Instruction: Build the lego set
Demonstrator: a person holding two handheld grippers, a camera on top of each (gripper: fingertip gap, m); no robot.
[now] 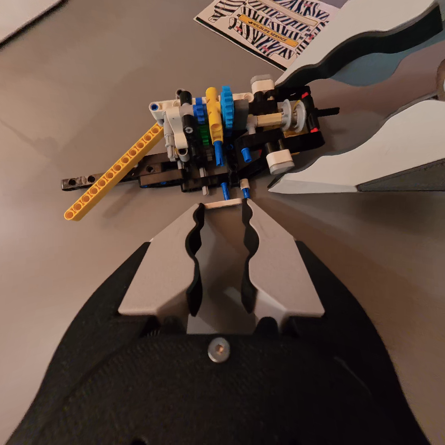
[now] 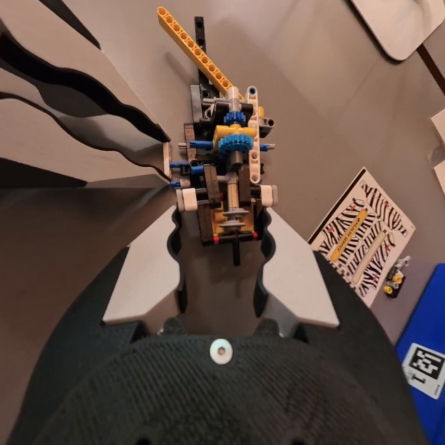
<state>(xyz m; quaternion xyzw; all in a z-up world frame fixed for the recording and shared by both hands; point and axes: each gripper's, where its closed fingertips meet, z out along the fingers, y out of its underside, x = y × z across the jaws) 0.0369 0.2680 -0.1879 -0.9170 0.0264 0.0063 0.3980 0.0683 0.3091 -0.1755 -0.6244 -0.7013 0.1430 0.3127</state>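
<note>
A part-built lego model lies on the grey table. It has blue gears, a yellow connector, a black frame and a long yellow beam sticking out. My left gripper is shut on a small white piece and holds it against the blue pins on the model's side. In the right wrist view that piece touches the model. My right gripper clasps the model's black end, its tips beside the white end pieces. It also shows in the left wrist view.
A zebra-striped sticker sheet lies right of the model and also shows in the left wrist view. A few small loose parts sit beside a blue mat with a square marker. A white sheet lies far right.
</note>
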